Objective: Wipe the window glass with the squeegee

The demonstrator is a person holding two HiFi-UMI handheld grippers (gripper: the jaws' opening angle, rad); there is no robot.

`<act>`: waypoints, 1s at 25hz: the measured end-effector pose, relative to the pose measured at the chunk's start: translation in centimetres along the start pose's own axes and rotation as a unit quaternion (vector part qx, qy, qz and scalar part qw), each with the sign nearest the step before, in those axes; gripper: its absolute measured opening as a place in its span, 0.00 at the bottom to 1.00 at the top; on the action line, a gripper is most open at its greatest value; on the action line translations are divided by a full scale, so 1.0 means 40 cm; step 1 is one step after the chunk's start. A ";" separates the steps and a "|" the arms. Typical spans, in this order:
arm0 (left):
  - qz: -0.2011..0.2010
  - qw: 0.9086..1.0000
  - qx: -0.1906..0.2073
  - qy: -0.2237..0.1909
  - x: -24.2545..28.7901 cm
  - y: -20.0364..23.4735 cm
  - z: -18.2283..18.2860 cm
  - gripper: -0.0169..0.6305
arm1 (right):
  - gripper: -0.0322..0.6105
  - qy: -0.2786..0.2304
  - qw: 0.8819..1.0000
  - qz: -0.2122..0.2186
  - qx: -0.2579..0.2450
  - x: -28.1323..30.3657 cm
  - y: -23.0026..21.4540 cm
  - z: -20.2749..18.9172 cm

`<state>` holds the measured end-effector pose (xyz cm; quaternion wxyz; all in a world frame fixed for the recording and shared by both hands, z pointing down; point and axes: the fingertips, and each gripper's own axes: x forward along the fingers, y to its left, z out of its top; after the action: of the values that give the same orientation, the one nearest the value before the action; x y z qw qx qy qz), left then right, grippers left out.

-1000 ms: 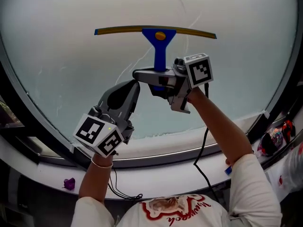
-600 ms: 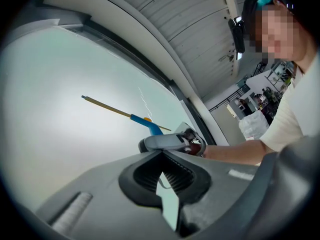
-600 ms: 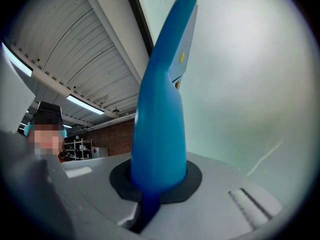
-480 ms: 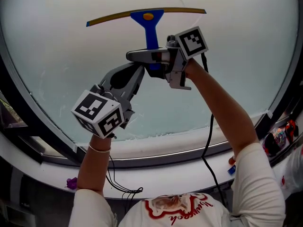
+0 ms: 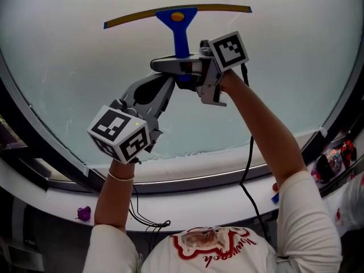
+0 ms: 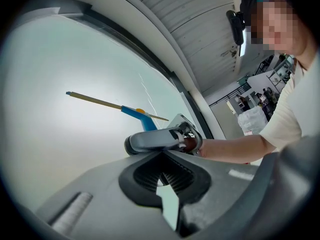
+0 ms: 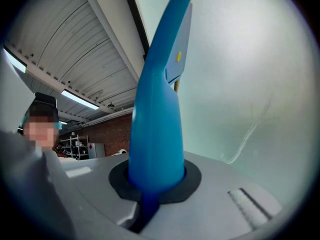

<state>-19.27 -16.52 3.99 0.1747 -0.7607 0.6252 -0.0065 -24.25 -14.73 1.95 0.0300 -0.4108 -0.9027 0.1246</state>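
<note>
The squeegee (image 5: 181, 34) has a blue handle and a thin yellow blade (image 5: 136, 18) lying across the top of the window glass (image 5: 74, 67). My right gripper (image 5: 181, 71) reaches in from the right and is shut on the lower handle. Its jaws have just been opening a little, with the handle still between them. In the right gripper view the blue handle (image 7: 157, 109) rises straight out of the jaws (image 7: 152, 184). My left gripper (image 5: 165, 87) sits just below and to the left with its fingertips together and nothing in them. It points at the right gripper (image 6: 150, 141) and the squeegee (image 6: 137, 115).
A dark curved window frame (image 5: 45, 147) and a white sill (image 5: 199, 209) run below the glass. A small purple object (image 5: 83, 213) lies on the sill at the left, and a black cable (image 5: 247, 175) hangs from the right arm. Thin streaks (image 7: 250, 129) mark the glass.
The squeegee and both grippers have moved up the glass and slightly left. The blade sits nearer the top edge, and its right end has dropped a little in the last half second.
</note>
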 end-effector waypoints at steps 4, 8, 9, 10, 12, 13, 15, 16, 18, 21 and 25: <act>0.004 1.000 -0.011 0.003 -0.001 0.003 -0.028 0.04 | 0.09 -0.008 1.000 0.007 -0.003 0.005 -0.007 -0.019; 0.004 1.000 -0.013 0.011 -0.004 -0.009 -0.058 0.04 | 0.09 -0.010 1.000 0.005 -0.007 -0.002 -0.016 -0.050; 0.004 1.000 -0.015 0.012 -0.004 -0.011 -0.064 0.03 | 0.09 -0.011 1.000 0.005 -0.008 -0.004 -0.018 -0.056; 0.005 1.000 -0.016 0.013 -0.003 -0.011 -0.068 0.04 | 0.09 -0.011 1.000 0.006 -0.008 -0.004 -0.020 -0.059; 0.007 1.000 -0.022 0.015 -0.003 -0.009 -0.077 0.04 | 0.09 -0.012 1.000 0.010 -0.007 -0.003 -0.024 -0.064; 0.007 0.999 -0.026 0.017 -0.004 -0.010 -0.083 0.03 | 0.09 -0.013 1.000 0.011 -0.005 -0.004 -0.027 -0.069; 0.007 0.999 -0.035 0.023 -0.006 -0.017 -0.098 0.04 | 0.10 -0.012 1.000 0.003 -0.001 -0.011 -0.041 -0.088; 0.006 0.999 -0.040 0.025 -0.007 -0.020 -0.107 0.03 | 0.10 -0.012 1.000 0.000 0.000 -0.014 -0.047 -0.098; 0.005 0.999 -0.048 0.023 -0.006 -0.018 -0.126 0.03 | 0.10 -0.011 1.000 -0.003 0.001 -0.019 -0.061 -0.113; 0.007 0.998 -0.059 0.025 -0.007 -0.020 -0.138 0.04 | 0.10 -0.007 1.000 -0.004 0.003 -0.022 -0.072 -0.128; 0.011 0.997 -0.071 0.018 -0.017 -0.037 -0.153 0.03 | 0.10 -0.007 1.000 -0.001 0.002 -0.023 -0.062 -0.153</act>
<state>-19.42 -17.21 10.29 0.1088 -0.7640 0.6354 0.0266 -24.51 -15.78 8.53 0.0251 -0.4089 -0.9030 0.1294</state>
